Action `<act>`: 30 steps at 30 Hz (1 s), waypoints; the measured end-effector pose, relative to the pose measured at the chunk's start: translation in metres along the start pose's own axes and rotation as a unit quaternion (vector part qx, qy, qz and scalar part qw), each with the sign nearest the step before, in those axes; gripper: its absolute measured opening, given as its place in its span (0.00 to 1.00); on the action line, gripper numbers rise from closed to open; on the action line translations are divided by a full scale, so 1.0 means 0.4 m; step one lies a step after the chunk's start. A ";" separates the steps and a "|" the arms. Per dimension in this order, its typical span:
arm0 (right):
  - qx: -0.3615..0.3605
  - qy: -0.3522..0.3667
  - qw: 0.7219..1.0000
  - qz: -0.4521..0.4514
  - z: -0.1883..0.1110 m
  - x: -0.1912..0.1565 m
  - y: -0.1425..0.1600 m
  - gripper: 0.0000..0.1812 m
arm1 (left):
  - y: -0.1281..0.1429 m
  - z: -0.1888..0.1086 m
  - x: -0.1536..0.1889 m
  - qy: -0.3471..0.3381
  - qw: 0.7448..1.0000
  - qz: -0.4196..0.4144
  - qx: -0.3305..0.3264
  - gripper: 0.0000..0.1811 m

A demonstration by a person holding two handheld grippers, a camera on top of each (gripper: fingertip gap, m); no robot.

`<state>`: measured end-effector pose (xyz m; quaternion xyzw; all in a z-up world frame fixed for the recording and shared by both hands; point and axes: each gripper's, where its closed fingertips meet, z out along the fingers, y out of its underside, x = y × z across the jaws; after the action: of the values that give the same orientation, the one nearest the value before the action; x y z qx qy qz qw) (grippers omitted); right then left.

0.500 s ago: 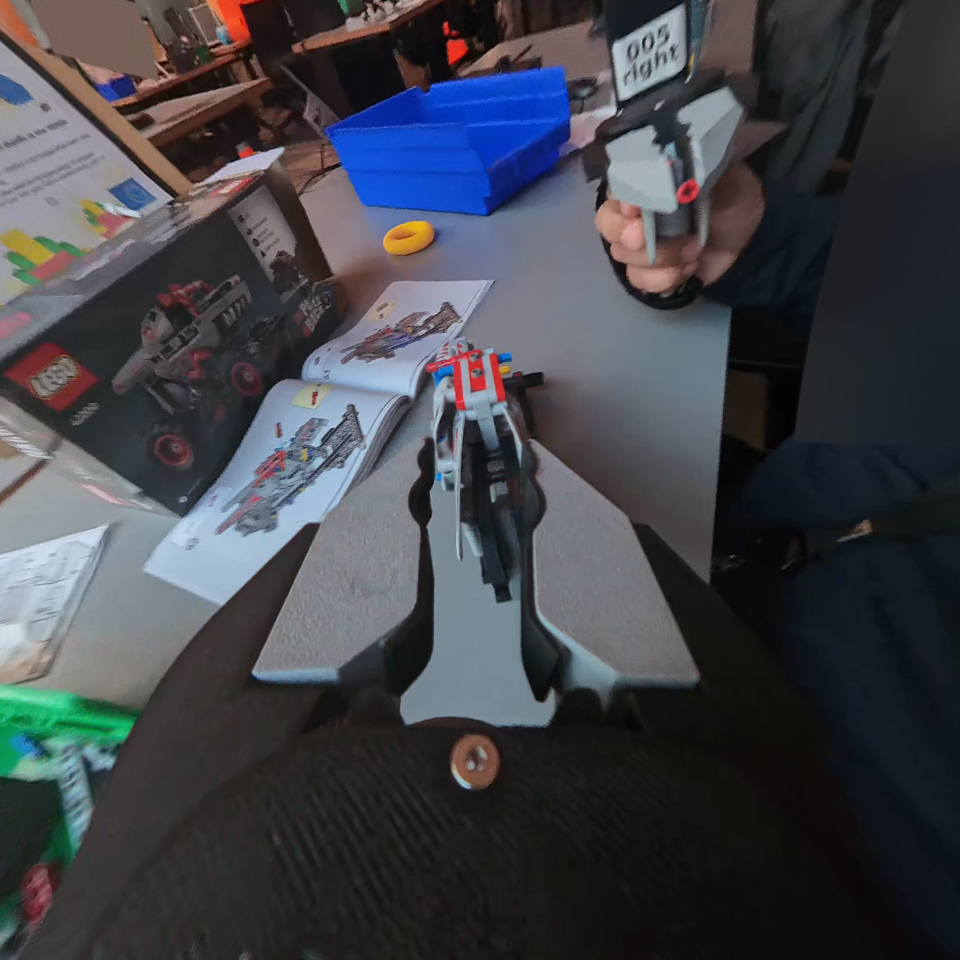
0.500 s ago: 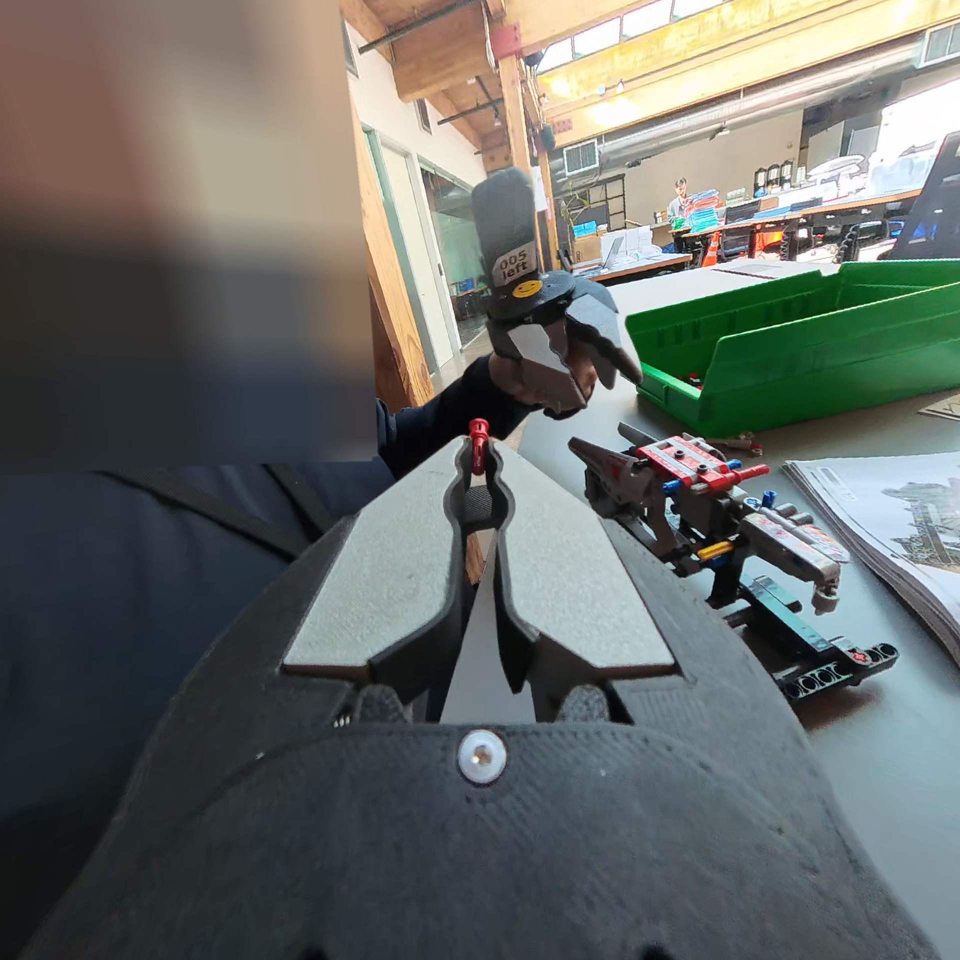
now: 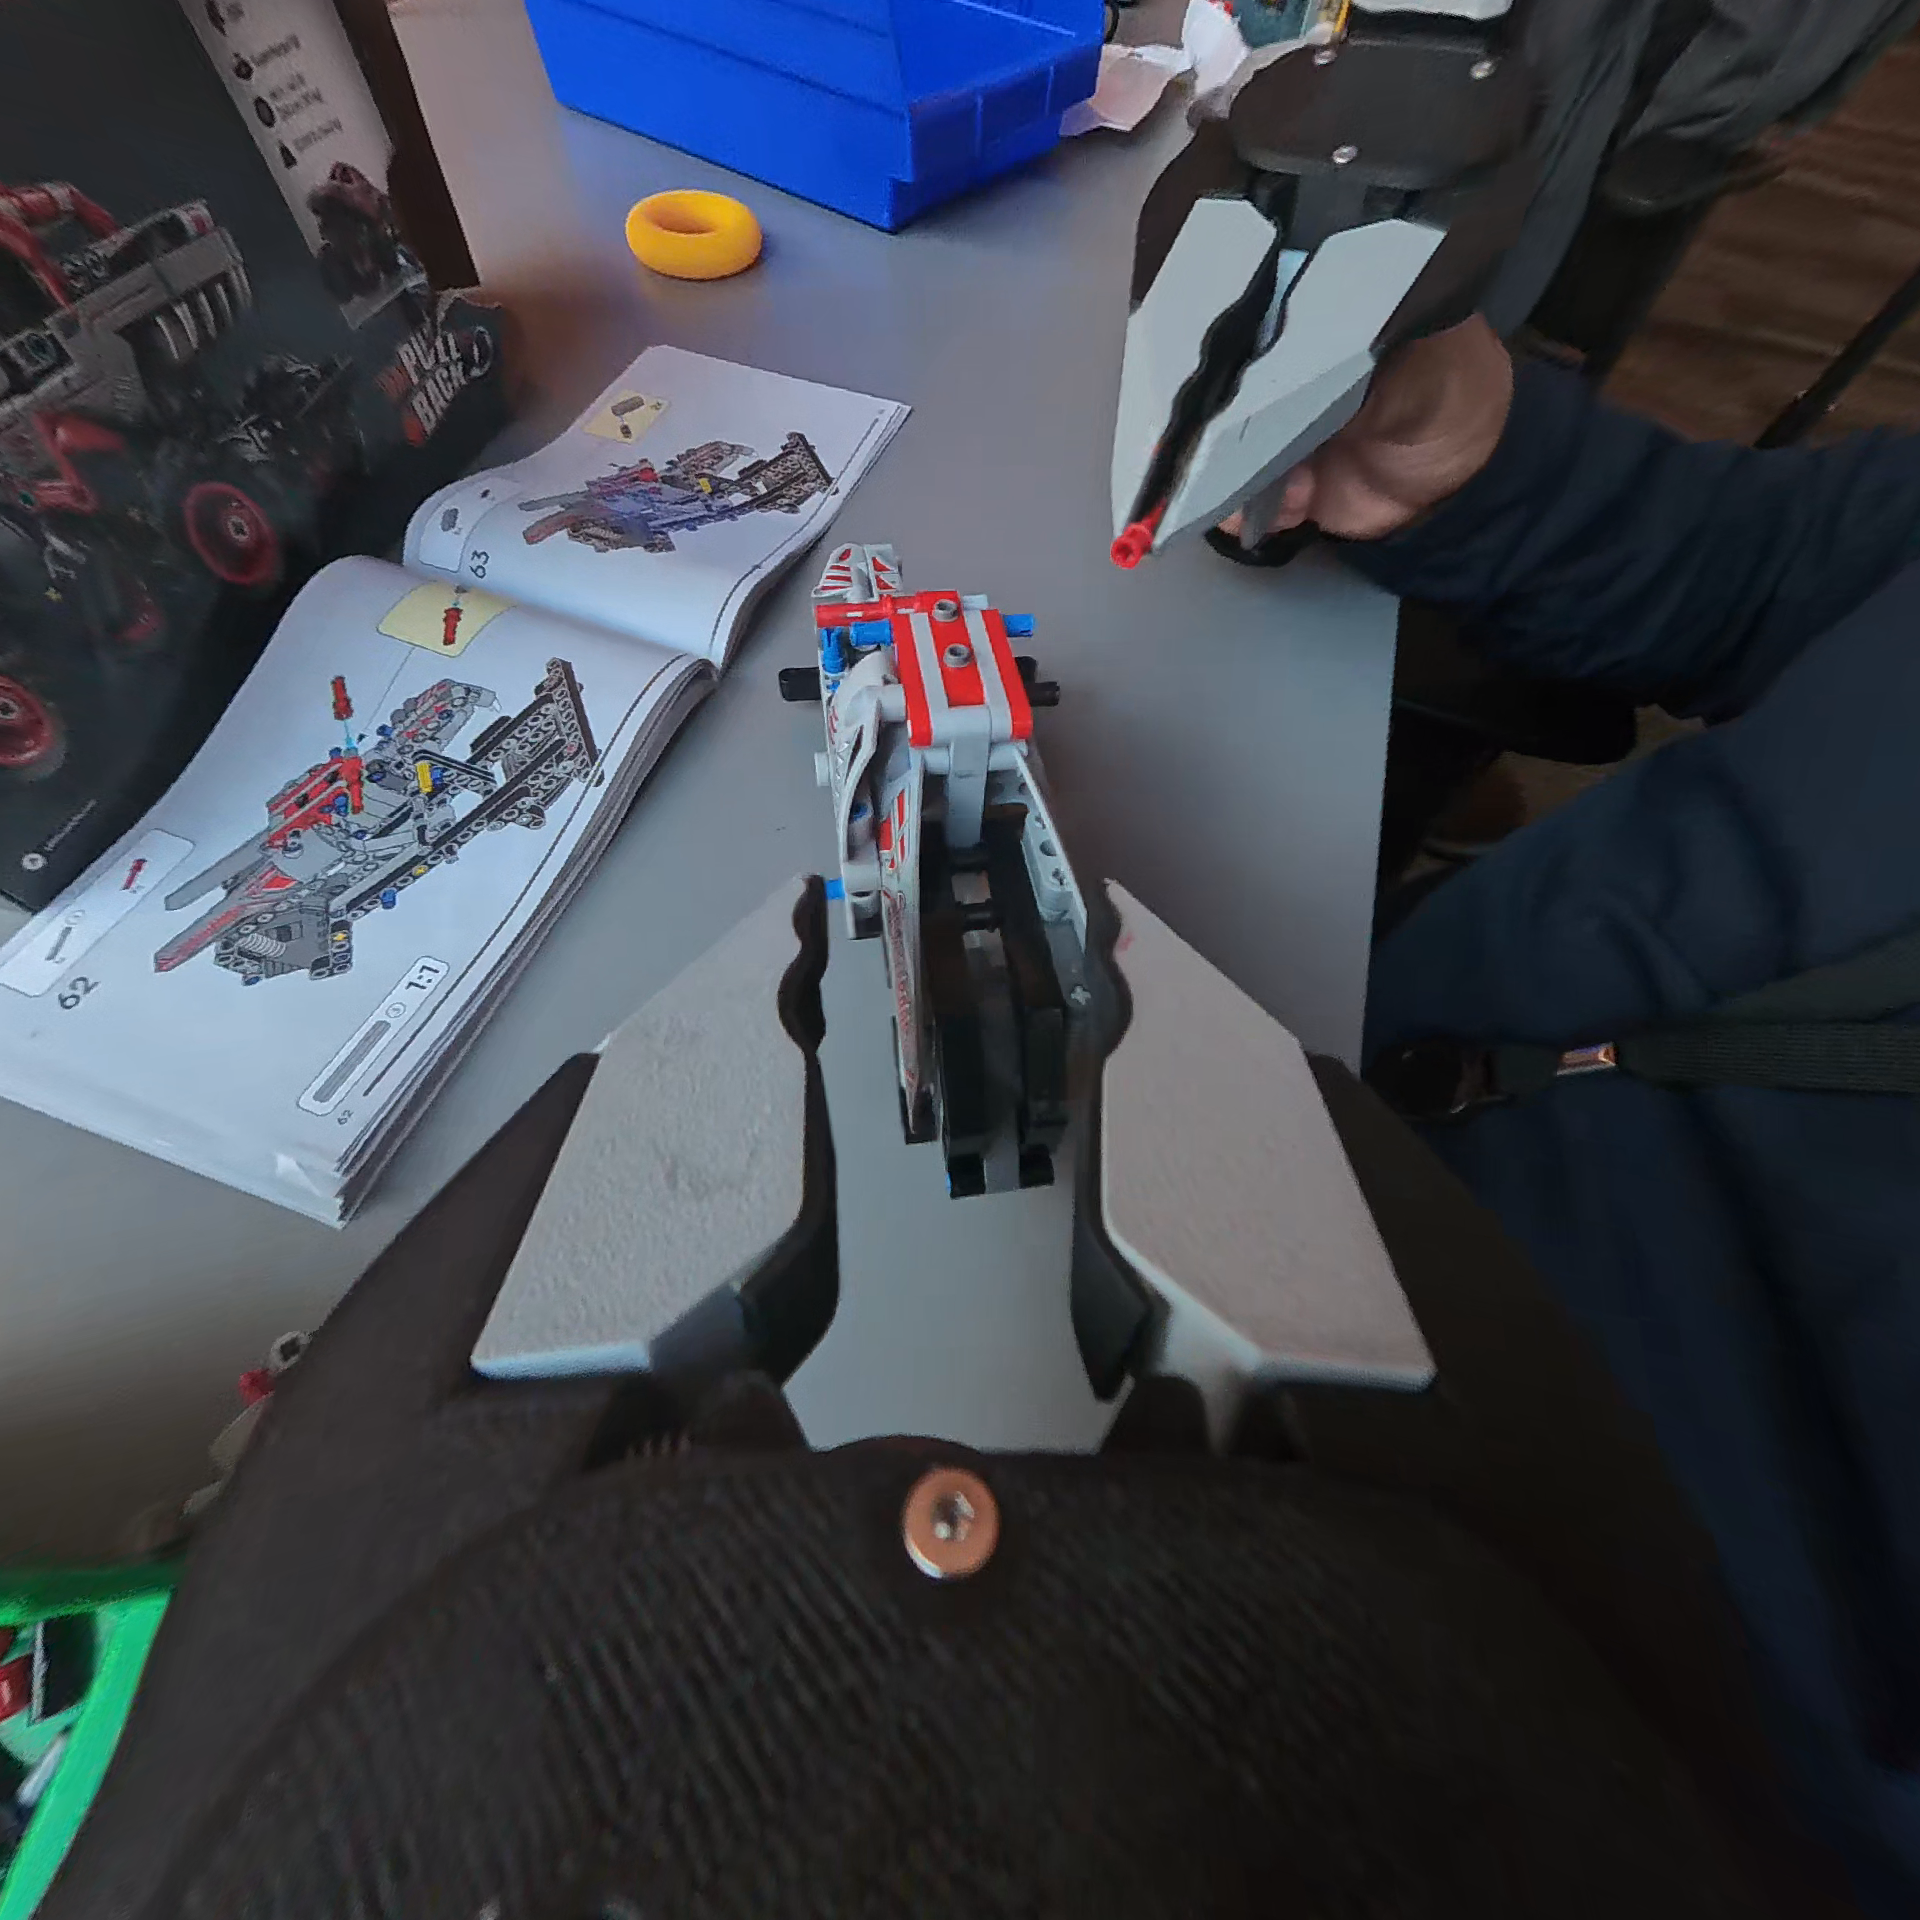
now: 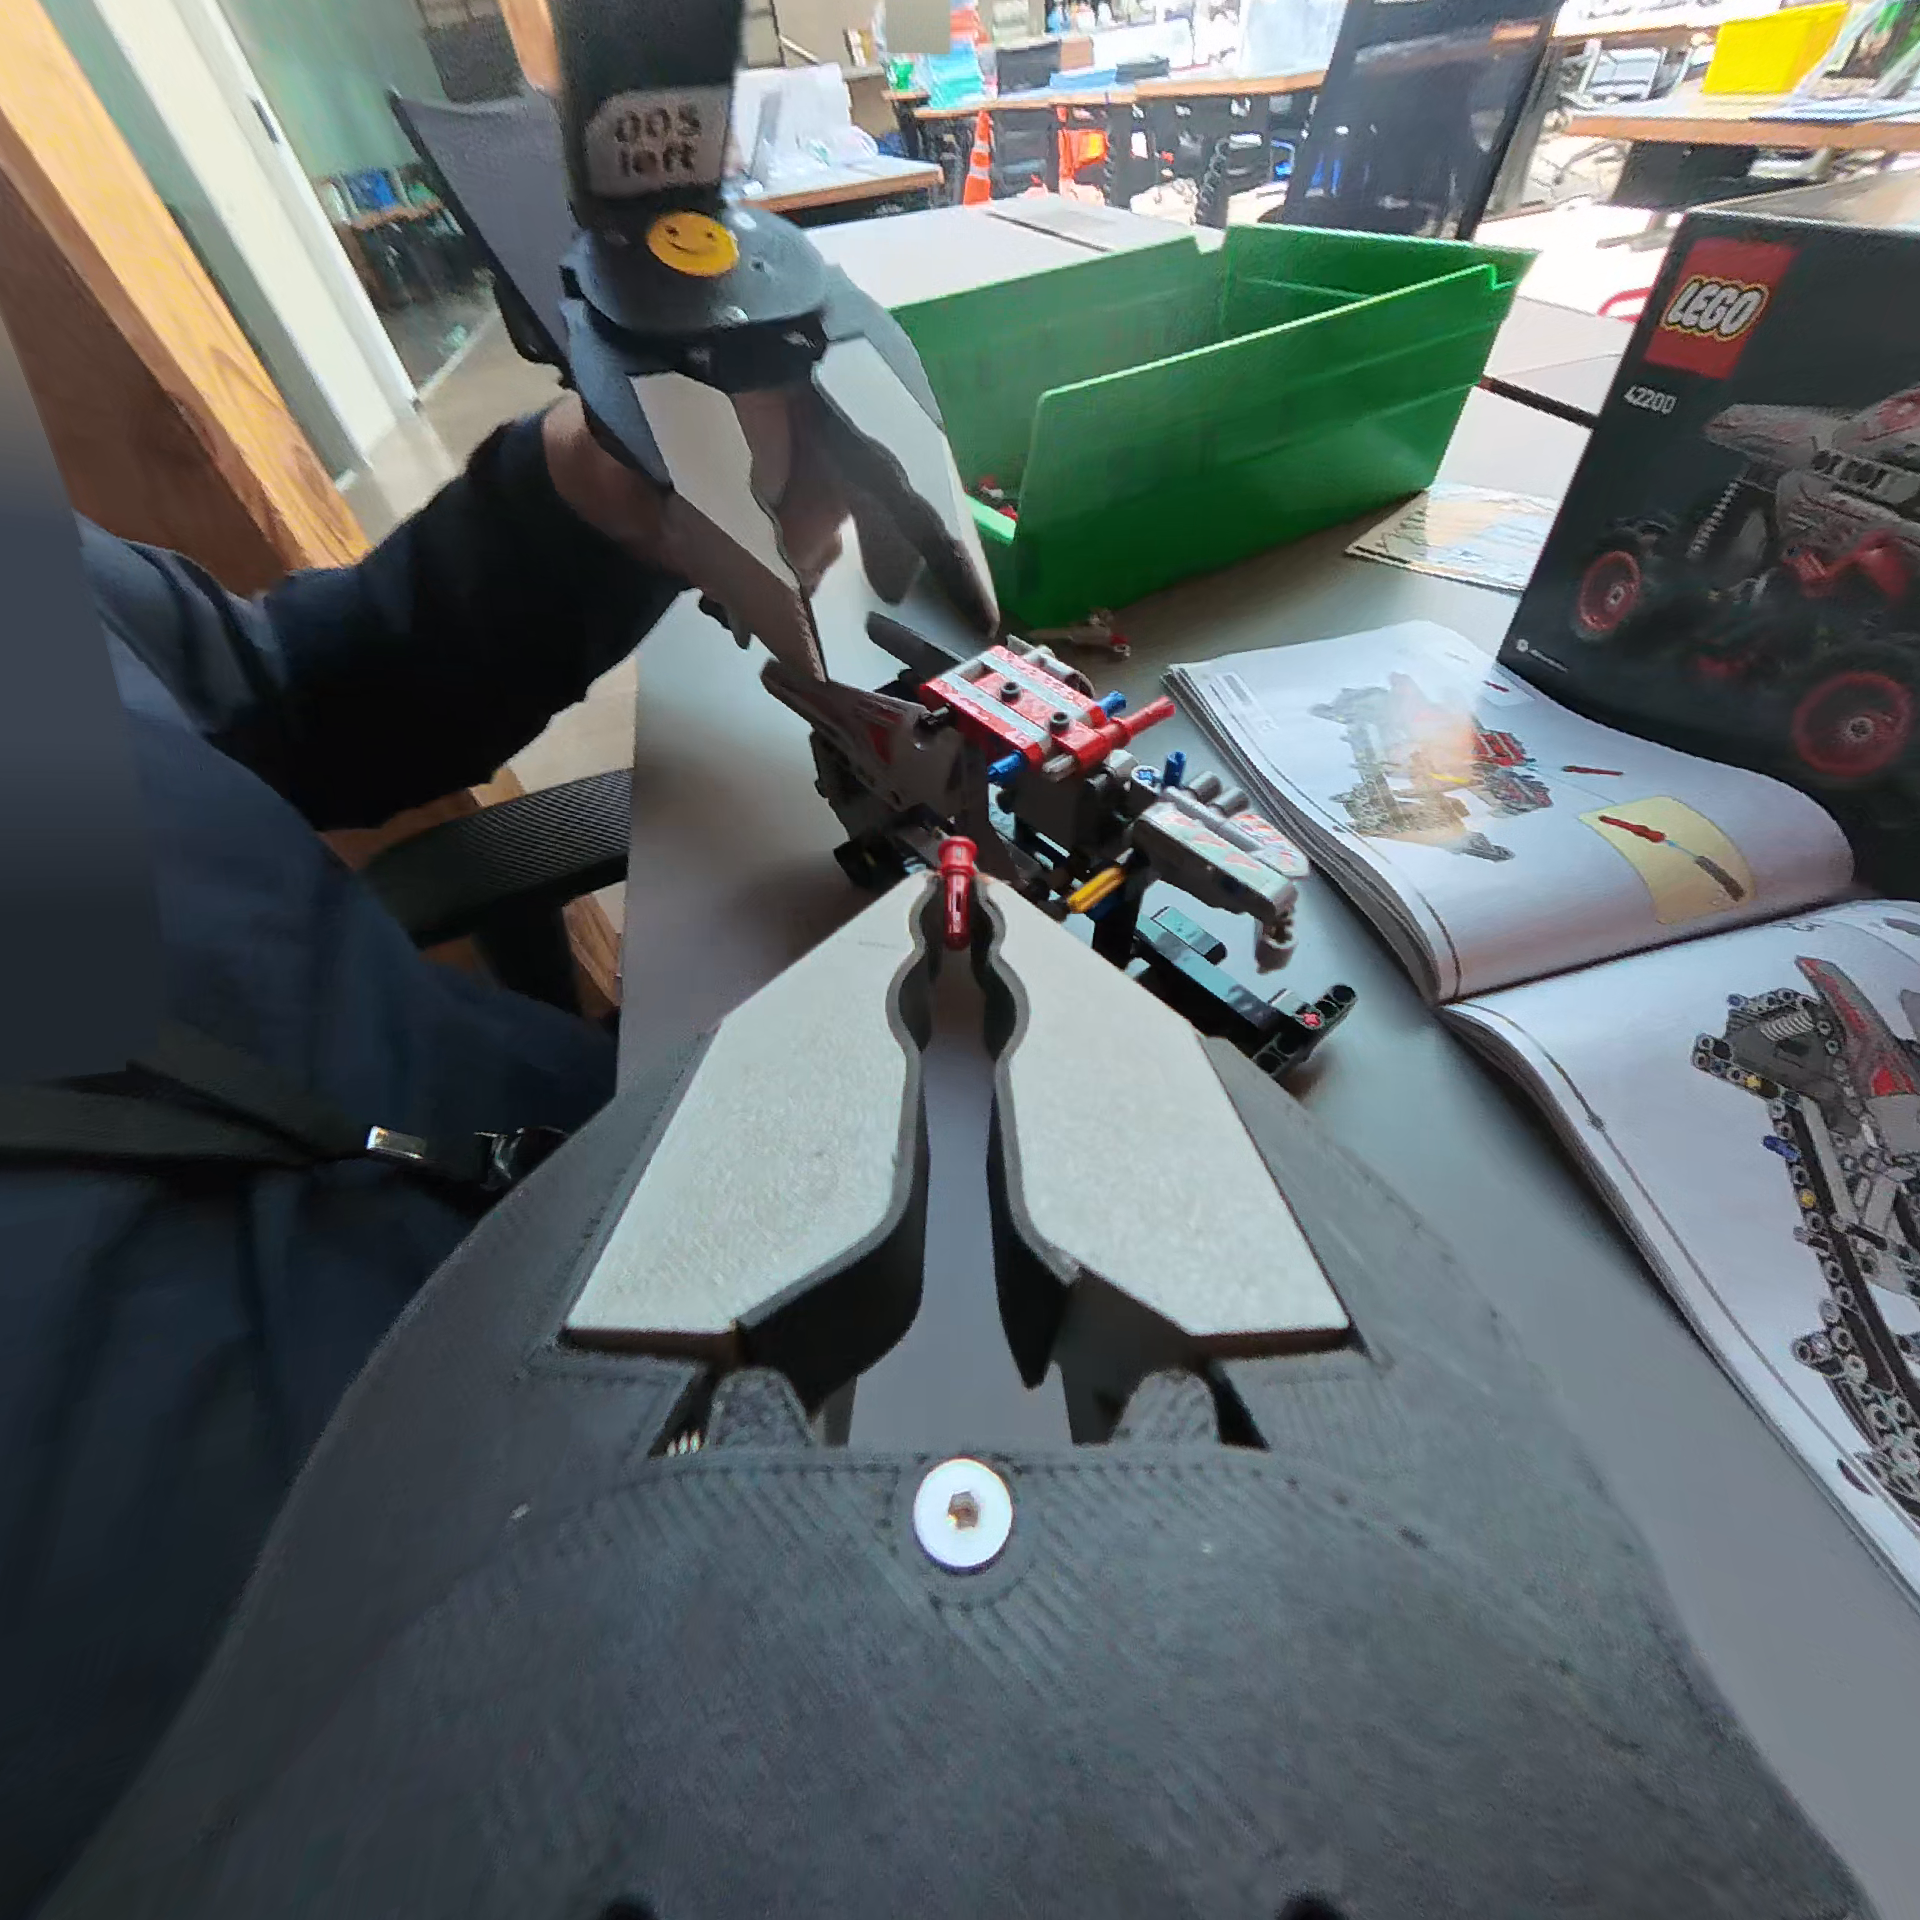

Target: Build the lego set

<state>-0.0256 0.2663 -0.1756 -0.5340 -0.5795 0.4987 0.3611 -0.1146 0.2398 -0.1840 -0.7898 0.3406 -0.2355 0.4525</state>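
— Progress on the build?

— Partway, judging by the half-built red, grey and black brick truck chassis point(image 3: 940, 831), standing on the grey table point(image 3: 1195, 727) near its right edge. Red striped plate mounted on top, blue and yellow pins in place, grey side panels on. No wheels fitted yet. Bodywork apparently left to do, going by the open instruction booklet point(image 3: 416, 790) lying flat just left of the chassis.

— State of the grippers?

— Left gripper point(image 3: 961, 925) spread around the rear of the chassis, jaws either side of it; contact hard to confirm, so braced rather than clamped, at a guess. Right gripper point(image 4: 951, 899) closed on a small red axle pin point(image 4: 954, 883), pinched at the very tips and held above the table beside the chassis, apart from it. Probably the next piece to be pressed in.

— Counts?

— One chassis, one red pin in the grip, two grippers. One open booklet. One black printed set box point(image 3: 177, 416) upright toward the far left of the table. One blue plastic bin point(image 3: 831, 94) at the far edge, one green plastic bin point(image 4: 1195, 436) near the left edge with a few loose pieces inside, too small to count. One yellow ring point(image 3: 693, 234) in front of the blue bin.
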 end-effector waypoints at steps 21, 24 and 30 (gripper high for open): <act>0.002 0.048 0.999 -0.006 -0.014 0.042 0.019 0.01 | -0.015 0.028 0.131 0.101 0.994 -0.016 -0.046 0.09; 0.014 0.030 0.999 -0.001 -0.037 0.041 0.009 0.01 | -0.063 0.038 0.064 0.029 0.998 0.049 -0.033 0.10; 0.035 -0.036 0.998 0.038 -0.051 0.035 -0.007 0.01 | -0.118 0.126 0.020 0.059 0.994 0.089 -0.032 0.10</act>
<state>-0.0093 0.2841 -0.1696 -0.5248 -0.5534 0.5507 0.3391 -0.0599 0.2787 -0.1663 -0.7550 0.4431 -0.2297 0.4254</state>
